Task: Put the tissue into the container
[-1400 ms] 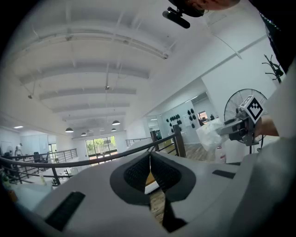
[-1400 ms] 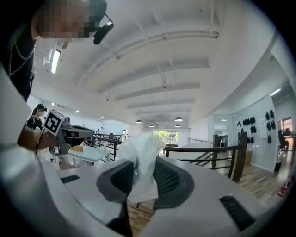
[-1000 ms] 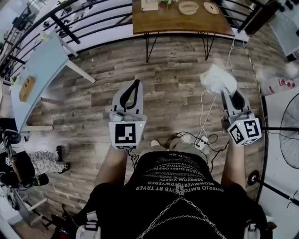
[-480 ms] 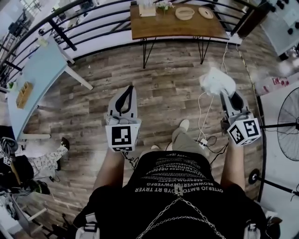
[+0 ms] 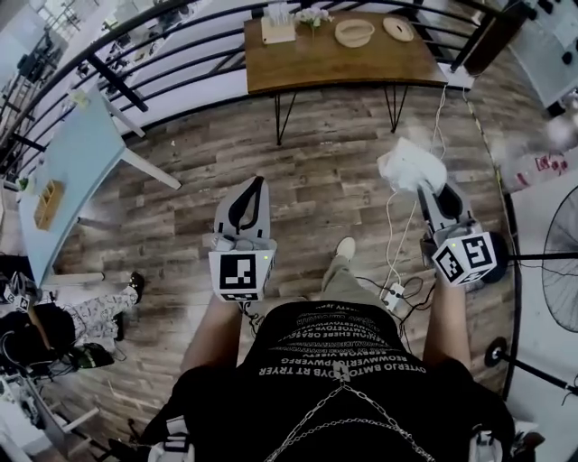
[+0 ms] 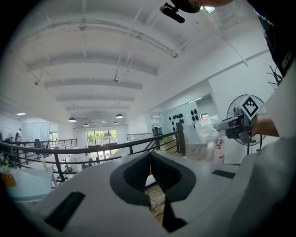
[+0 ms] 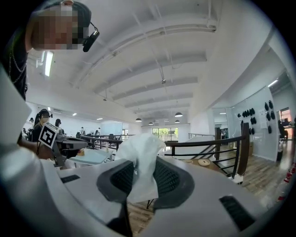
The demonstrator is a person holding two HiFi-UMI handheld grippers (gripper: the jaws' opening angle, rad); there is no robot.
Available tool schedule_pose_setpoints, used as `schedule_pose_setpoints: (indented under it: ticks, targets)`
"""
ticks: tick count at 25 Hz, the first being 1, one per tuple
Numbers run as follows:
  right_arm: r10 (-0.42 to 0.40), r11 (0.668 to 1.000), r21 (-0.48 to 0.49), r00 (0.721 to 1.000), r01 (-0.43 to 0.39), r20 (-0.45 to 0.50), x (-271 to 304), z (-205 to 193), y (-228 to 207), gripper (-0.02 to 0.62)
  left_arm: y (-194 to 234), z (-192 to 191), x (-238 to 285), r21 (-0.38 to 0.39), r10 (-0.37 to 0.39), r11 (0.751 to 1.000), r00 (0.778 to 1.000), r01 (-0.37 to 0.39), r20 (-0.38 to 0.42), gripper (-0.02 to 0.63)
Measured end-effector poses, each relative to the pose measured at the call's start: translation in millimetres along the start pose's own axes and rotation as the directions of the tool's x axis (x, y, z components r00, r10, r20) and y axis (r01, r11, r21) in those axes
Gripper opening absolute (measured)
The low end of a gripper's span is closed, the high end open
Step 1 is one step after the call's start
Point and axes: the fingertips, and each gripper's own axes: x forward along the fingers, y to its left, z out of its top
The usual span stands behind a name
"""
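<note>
Wood-plank floor all around, up on what looks like a mezzanine with a black railing (image 7: 209, 141) running along the far side. The person is standing with both grippers held out in the air over the floor, neither one resting on anything.

Right gripper (image 5: 423, 188) has its jaws clamped on a white tissue (image 5: 408, 165). The right gripper view shows the crumpled sheet pinched between the two dark pads (image 7: 169, 178), most of it puffing out above the tips and a bit hanging below. So the tissue is up in the air in that gripper, well apart from the wooden table (image 5: 298, 68) over by the railing.

Left gripper (image 5: 255, 187) is holding nothing. Its jaws are pressed together tip to tip, with only a thin seam between them in its own view. It sits off to the left of the other one, well apart from it.

On that wooden table: a round bowl (image 5: 354, 32), a flat plate (image 5: 397, 27), a little box (image 5: 278, 31) and some flowers (image 5: 312, 15). Honestly can't tell from here which of those counts as the container.

Other stuff: a light blue table (image 5: 77, 162) off to the left, a standing fan (image 5: 555, 271) at the right edge, and a tangle of cables (image 5: 397, 289) on the floor just by the person's shoe (image 5: 345, 246).
</note>
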Motion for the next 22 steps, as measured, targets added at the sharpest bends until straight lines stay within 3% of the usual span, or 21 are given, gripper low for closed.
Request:
schedule_pose_setpoints:
  ticks: [3,6,12,16,22]
  targets:
    - [0.023,1.000,0.009,1.000,-0.023,0.005,28,3,-23,0.103,-7,9,35,-0.037,-0.039,0.999,0.999,0.039,0.018,0.029]
    - [0.066,0.998,0.011,0.998,-0.066,0.015,54,6,-46,0.103,-20,23,73,-0.013,-0.059,0.998,0.998,0.060,0.030,0.029]
    - [0.100,0.995,0.026,0.995,-0.101,0.025,89,15,-111,0.103,-40,38,147,-0.018,-0.032,0.999,0.999,0.032,-0.006,0.029]
    - [0.109,0.994,0.028,0.994,-0.110,0.031,105,21,-157,0.103,-50,57,191,-0.015,-0.008,1.000,1.000,0.008,0.013,0.029]
    - [0.135,0.990,0.044,0.990,-0.137,0.041,124,16,-202,0.103,-57,68,222,0.003,0.027,1.000,1.000,-0.027,0.005,0.029]
